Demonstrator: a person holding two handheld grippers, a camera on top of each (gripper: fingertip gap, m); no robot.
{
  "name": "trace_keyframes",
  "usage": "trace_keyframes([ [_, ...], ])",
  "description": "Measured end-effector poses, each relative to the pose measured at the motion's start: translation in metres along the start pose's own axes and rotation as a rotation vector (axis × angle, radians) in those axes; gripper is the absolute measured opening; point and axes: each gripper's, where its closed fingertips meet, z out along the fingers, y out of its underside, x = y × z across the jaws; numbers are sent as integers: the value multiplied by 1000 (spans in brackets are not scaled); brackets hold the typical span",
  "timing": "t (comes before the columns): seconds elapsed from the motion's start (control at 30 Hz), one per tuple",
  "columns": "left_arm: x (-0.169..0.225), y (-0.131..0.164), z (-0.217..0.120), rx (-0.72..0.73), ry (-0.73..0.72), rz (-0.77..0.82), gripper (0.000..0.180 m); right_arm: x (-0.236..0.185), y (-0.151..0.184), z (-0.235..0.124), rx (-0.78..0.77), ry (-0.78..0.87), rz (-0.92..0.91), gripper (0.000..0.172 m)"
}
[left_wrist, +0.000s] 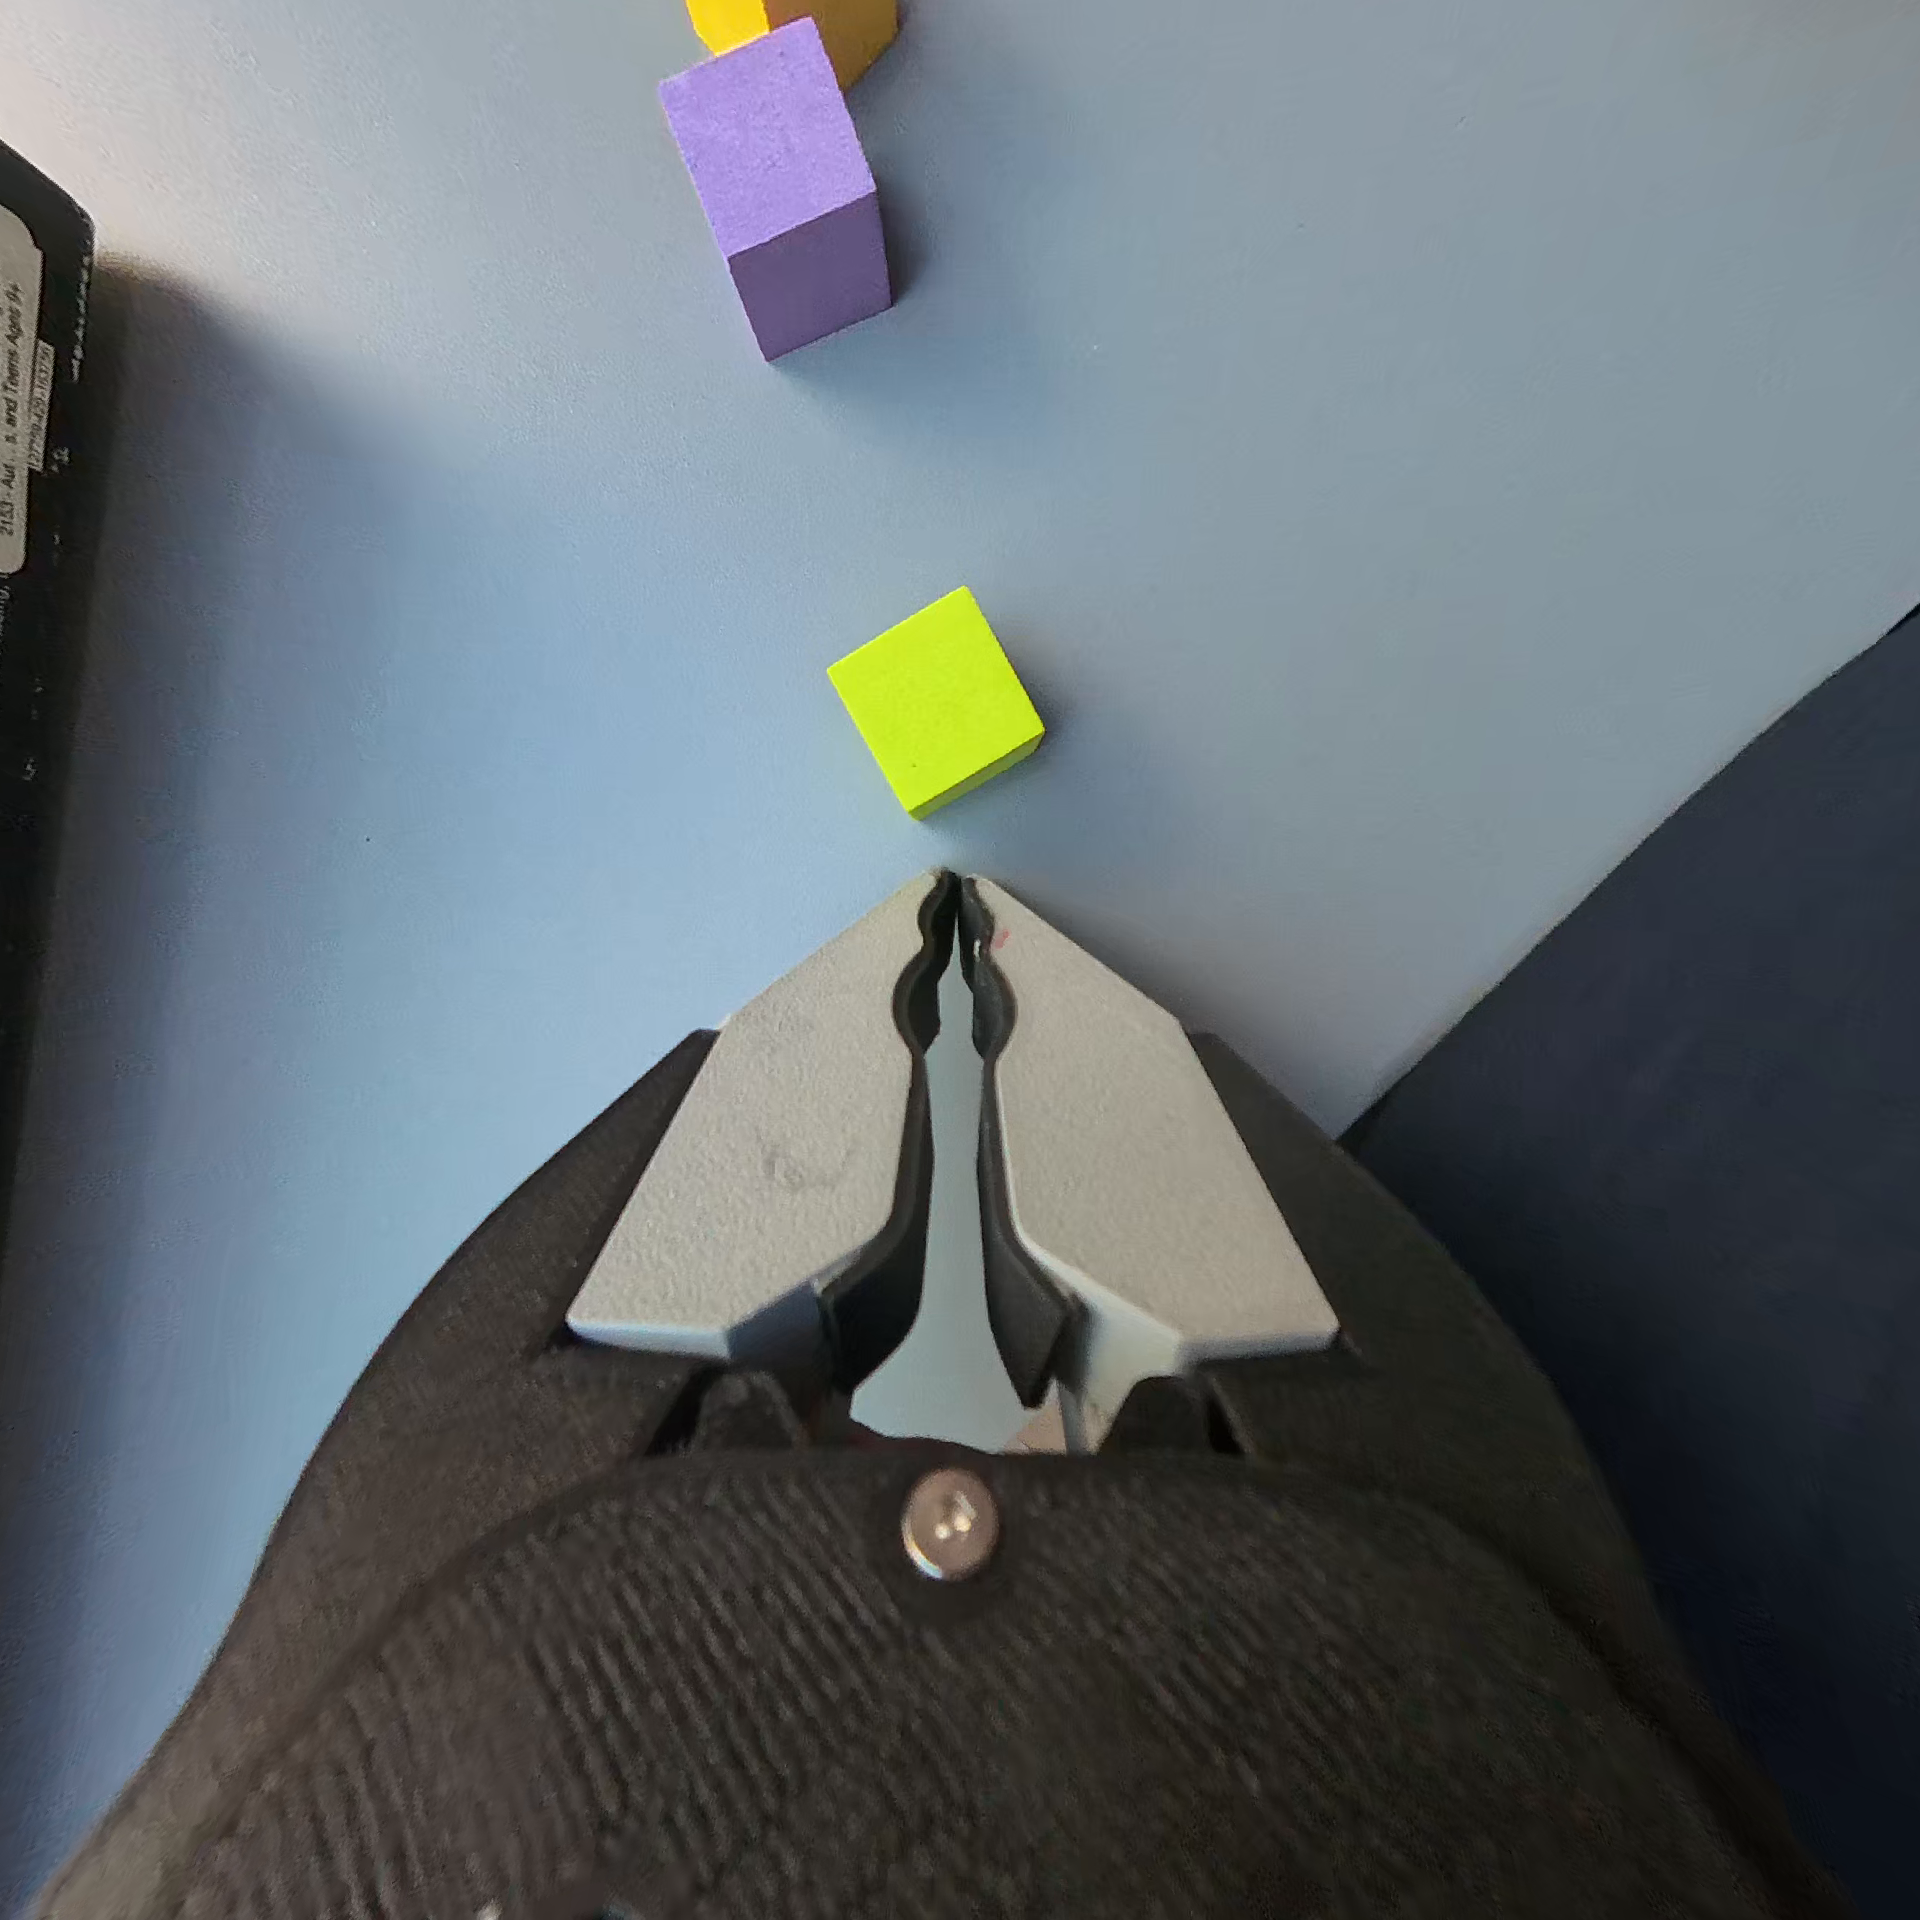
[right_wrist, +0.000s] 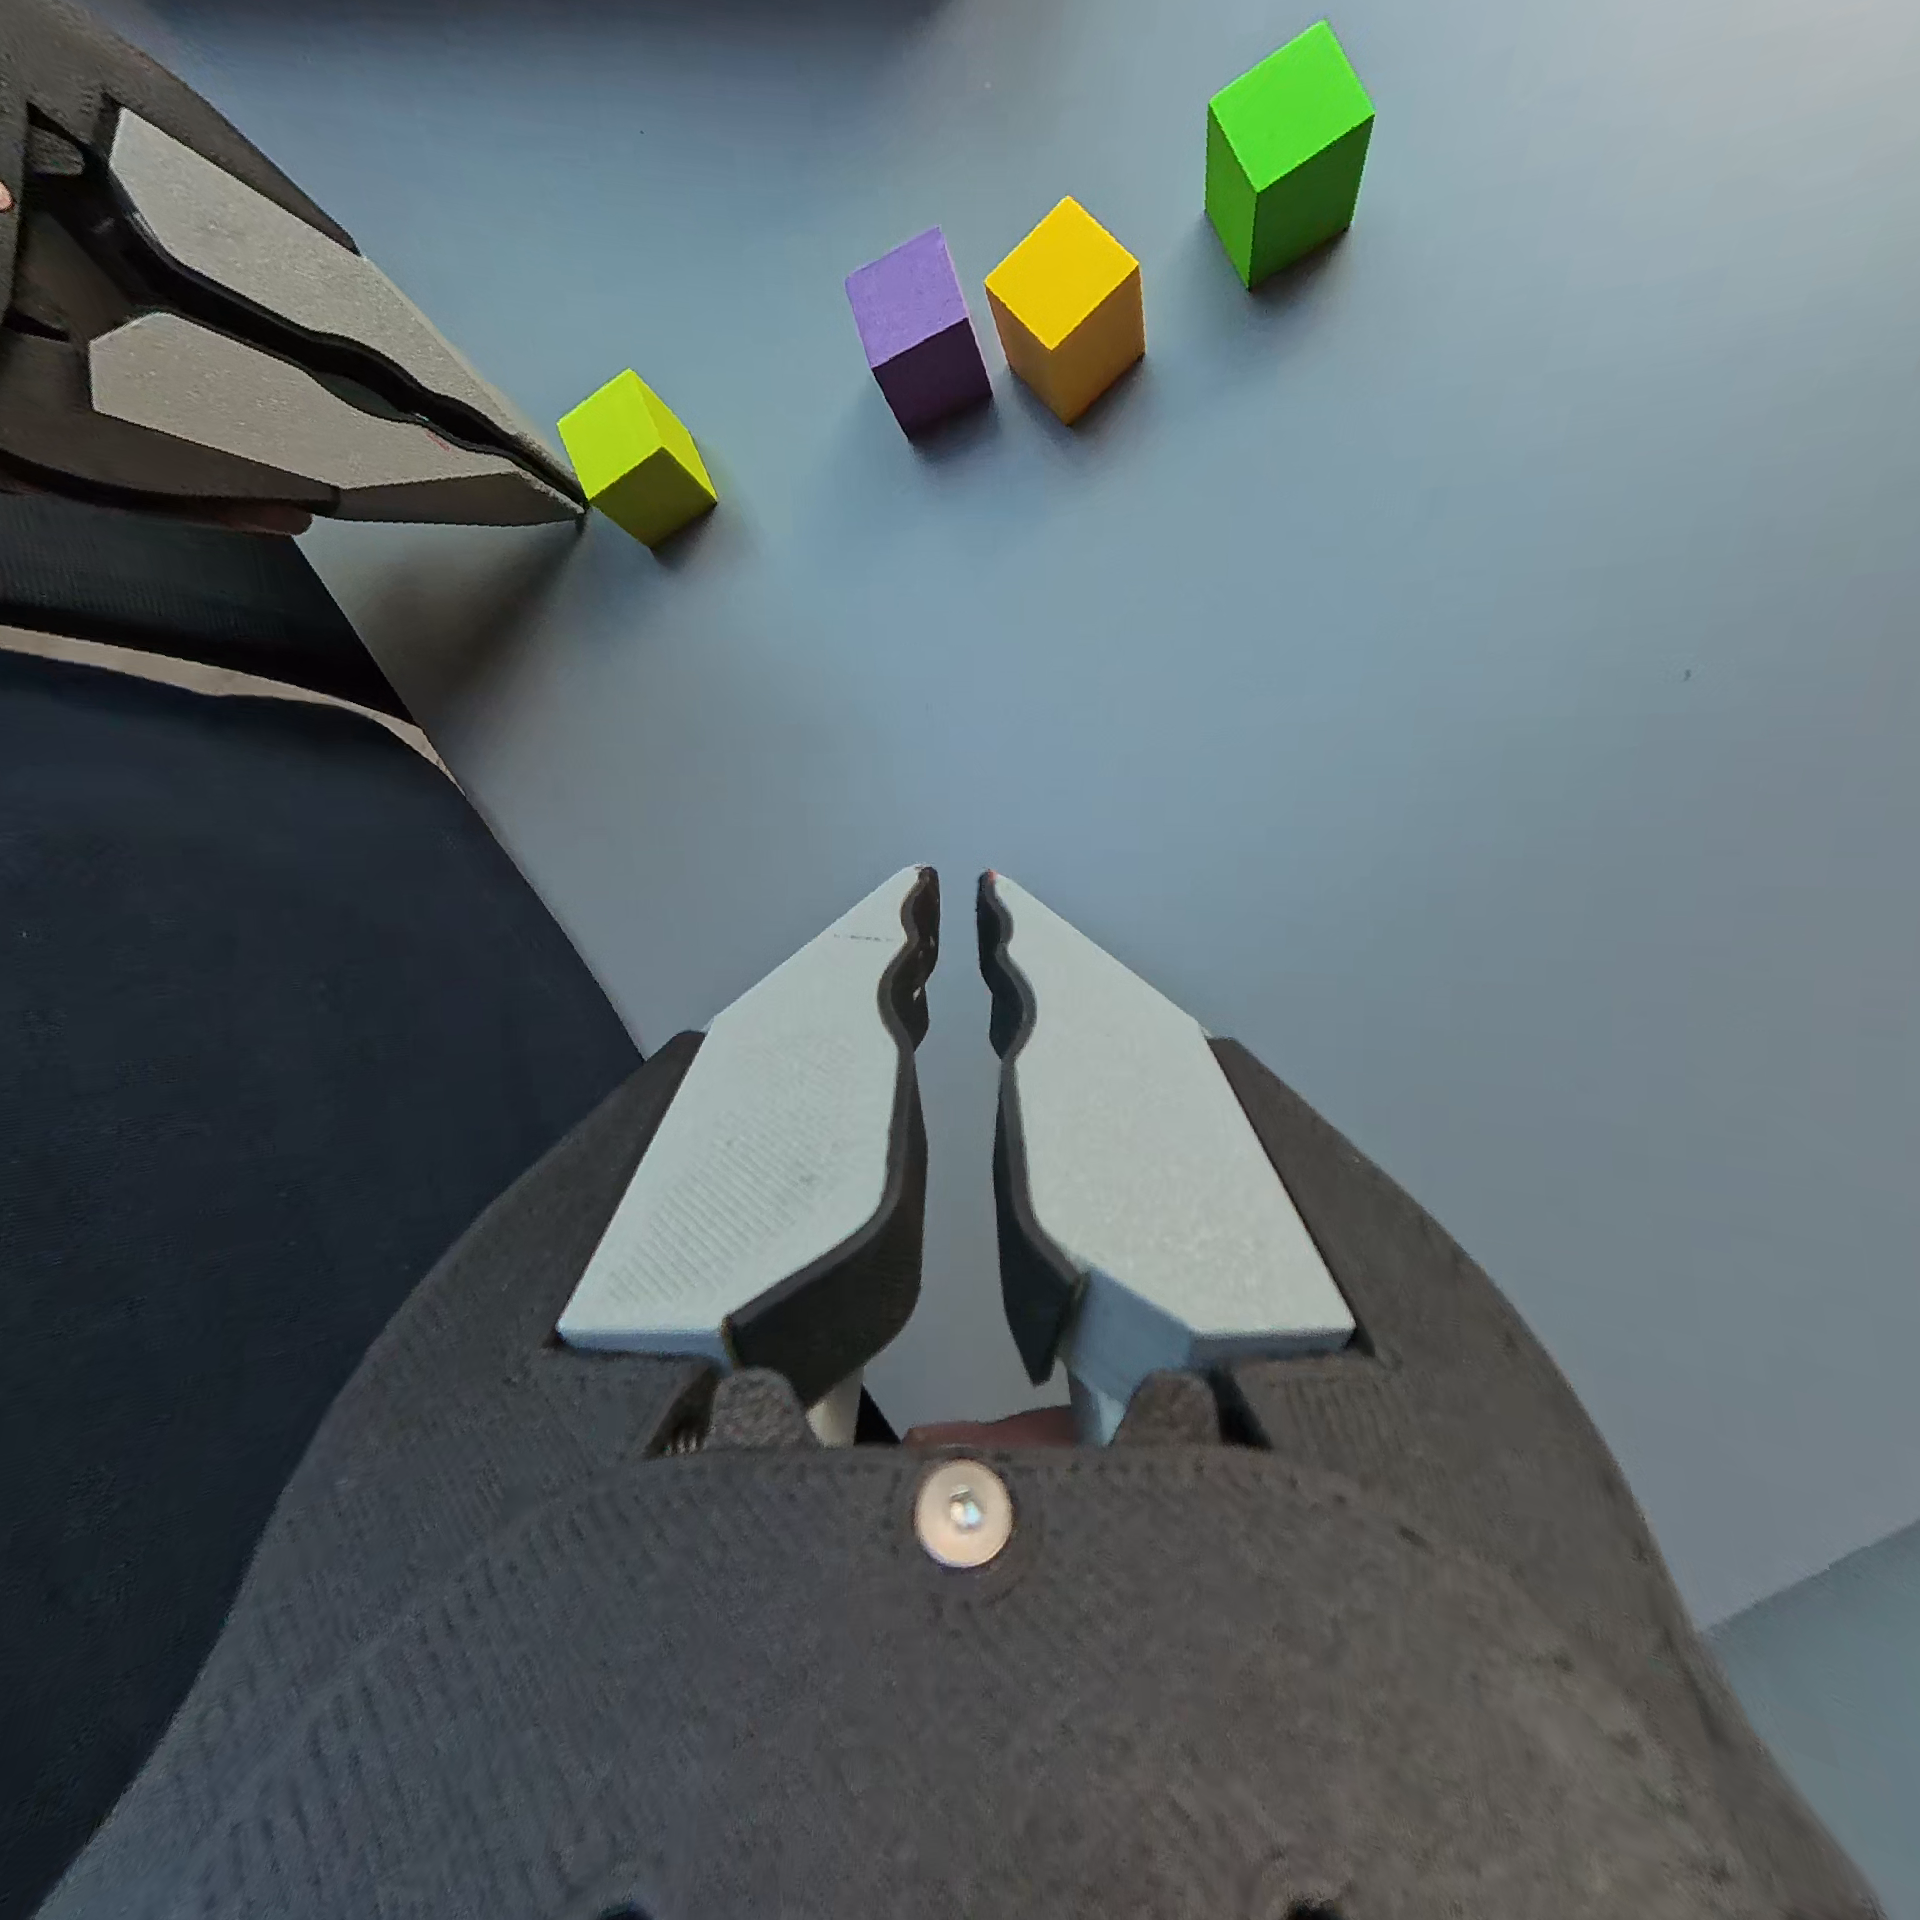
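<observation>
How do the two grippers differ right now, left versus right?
The left gripper has its tips pressed together; the right gripper shows a narrow gap between its tips. The left sits just short of the lime cube; the right has only bare blue table ahead. Both hold nothing.

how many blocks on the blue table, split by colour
Blocks standing on the blue table, counted from the right wrist view:
lime-yellow block: 1
purple block: 1
orange-yellow block: 1
green block: 1
Total: 4
</observation>
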Motion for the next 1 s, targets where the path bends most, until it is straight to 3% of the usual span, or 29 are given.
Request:
trace_keyframes([
  [0.4, 0, 0, 0, 30, 29, -31, 0, 8, 17, -15, -16, 63, 75, 8],
  [0.8, -1, -1, 0, 27, 63, -10, 0, 4, 12, -17, 0, 91, 54, 11],
  [0.93, -1, -2, 1, 31, 52, 5, 0, 10, 8, -21, 12, 143, -9, 20],
  [1.0, -1, -2, 1, 32, 50, -1, 0, 13, 3, -24, 23, 171, -55, 35],
])
